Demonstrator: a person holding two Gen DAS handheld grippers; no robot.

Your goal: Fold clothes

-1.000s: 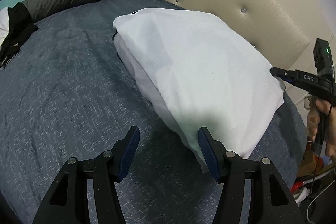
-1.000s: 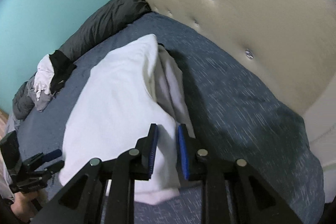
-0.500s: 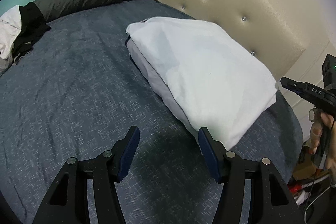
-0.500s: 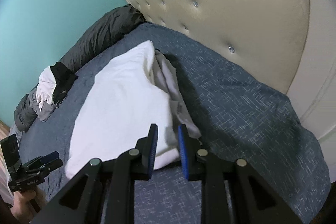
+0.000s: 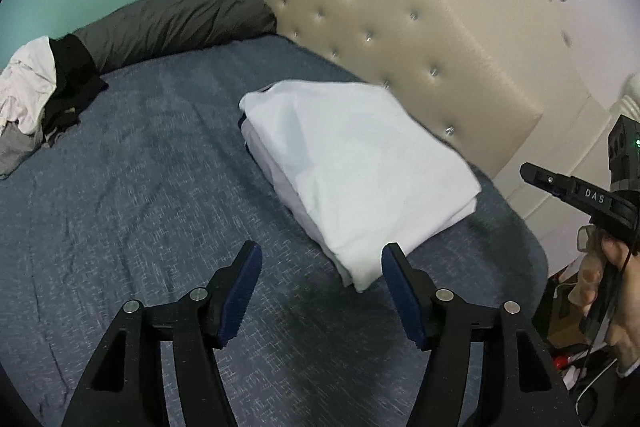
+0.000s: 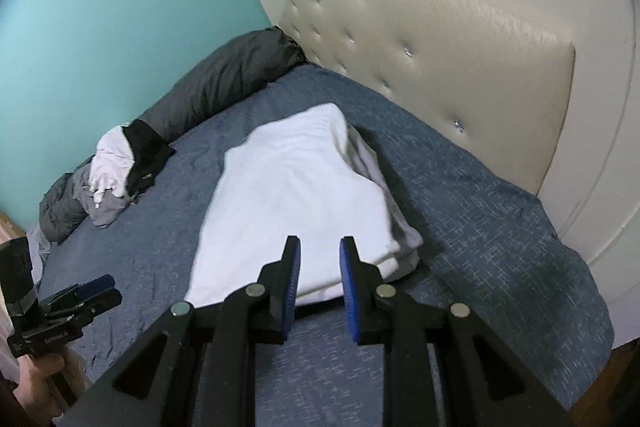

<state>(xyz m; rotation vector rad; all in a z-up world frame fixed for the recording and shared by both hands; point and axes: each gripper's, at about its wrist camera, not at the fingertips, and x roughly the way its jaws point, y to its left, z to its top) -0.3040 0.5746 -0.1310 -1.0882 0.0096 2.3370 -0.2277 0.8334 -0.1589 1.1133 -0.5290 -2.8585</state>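
Note:
A folded white garment (image 5: pixel 360 167) lies on the blue-grey bedcover (image 5: pixel 140 187) near the headboard. A second pale layer shows under its right edge in the right wrist view. My left gripper (image 5: pixel 320 259) hovers wide open just short of the garment's near corner and holds nothing. In the right wrist view the same white garment (image 6: pixel 296 195) lies ahead of my right gripper (image 6: pixel 320 247). Its blue pads stand a narrow gap apart with nothing between them. Each gripper also shows in the other's view: the right gripper (image 5: pixel 560 187) and the left gripper (image 6: pixel 80 299).
A loose pile of white, black and grey clothes (image 5: pixel 36 103) sits at the bed's far left, by a rolled dark grey duvet (image 5: pixel 172 23). The cream tufted headboard (image 5: pixel 400 39) stands right behind the garment. A teal wall (image 6: pixel 120 7) bounds the far side. Clutter lies on the floor (image 5: pixel 568 339).
Both grippers have drawn back and up from the white garment, which now lies apart from them. Neither gripper's opening has changed.

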